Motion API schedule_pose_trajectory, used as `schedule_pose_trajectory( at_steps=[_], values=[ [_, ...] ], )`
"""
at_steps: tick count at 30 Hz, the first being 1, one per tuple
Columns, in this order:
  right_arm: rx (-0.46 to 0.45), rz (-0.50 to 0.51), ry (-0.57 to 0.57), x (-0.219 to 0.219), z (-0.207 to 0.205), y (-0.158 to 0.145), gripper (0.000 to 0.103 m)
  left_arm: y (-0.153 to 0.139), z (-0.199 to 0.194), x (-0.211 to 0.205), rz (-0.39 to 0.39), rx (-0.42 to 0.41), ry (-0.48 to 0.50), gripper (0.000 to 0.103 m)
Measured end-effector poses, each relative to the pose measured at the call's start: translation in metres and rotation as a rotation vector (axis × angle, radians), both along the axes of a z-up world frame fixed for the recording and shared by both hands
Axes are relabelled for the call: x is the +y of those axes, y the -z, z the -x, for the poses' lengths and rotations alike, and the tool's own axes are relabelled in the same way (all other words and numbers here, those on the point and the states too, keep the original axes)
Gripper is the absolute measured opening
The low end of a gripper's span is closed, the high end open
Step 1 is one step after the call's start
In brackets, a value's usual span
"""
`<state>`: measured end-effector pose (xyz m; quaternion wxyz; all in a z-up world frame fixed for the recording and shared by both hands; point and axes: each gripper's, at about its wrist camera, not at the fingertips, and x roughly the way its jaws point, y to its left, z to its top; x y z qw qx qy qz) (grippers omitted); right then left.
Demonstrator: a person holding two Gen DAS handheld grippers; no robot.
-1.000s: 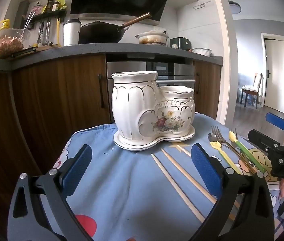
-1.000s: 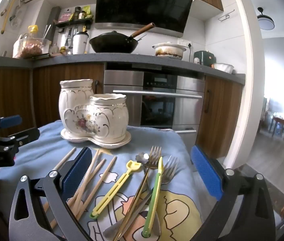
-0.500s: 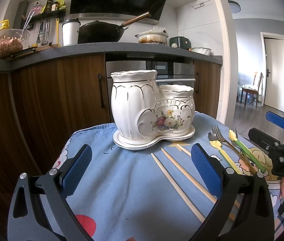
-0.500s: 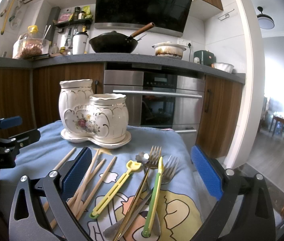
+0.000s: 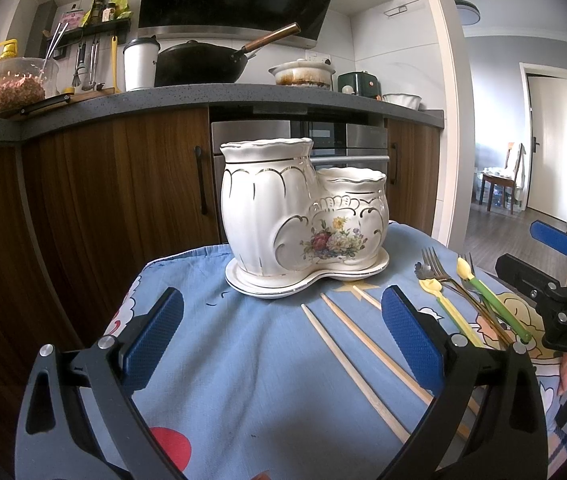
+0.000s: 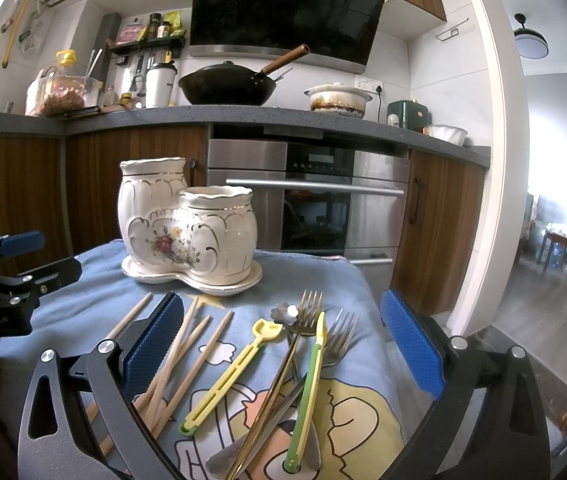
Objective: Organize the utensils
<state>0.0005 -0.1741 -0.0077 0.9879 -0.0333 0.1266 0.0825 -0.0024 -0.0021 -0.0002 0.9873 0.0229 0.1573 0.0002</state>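
Both tools gape, holding nothing; chopsticks (image 6: 187, 352) and forks (image 6: 303, 320) lie lengthwise, tips toward the ceramic holder (image 6: 187, 224).

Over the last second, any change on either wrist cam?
Almost none. The left tongs drifted slightly, so the white two-pot ceramic utensil holder shifted a touch in that view; the right view is unchanged. Nothing was gripped or released: both tongs stay open and empty. The wooden chopsticks, yellow plastic utensil, green-handled utensil and forks remain flat on the blue cartoon cloth.
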Motion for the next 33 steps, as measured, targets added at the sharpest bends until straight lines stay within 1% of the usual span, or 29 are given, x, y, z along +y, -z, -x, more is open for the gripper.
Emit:
schedule_pose_trajectory(
  at_steps=[27,33],
  values=[
    [0.002,0.001,-0.002,0.0014,-0.0004,-0.0001,0.098,0.0005,-0.0008,0.0003,0.0,0.001,0.0,0.098],
    [0.007,0.002,-0.004,-0.0018,-0.001,-0.0014,0.098,0.0041,-0.003,-0.0015,0.008,0.017,0.01,0.098]
  ],
)
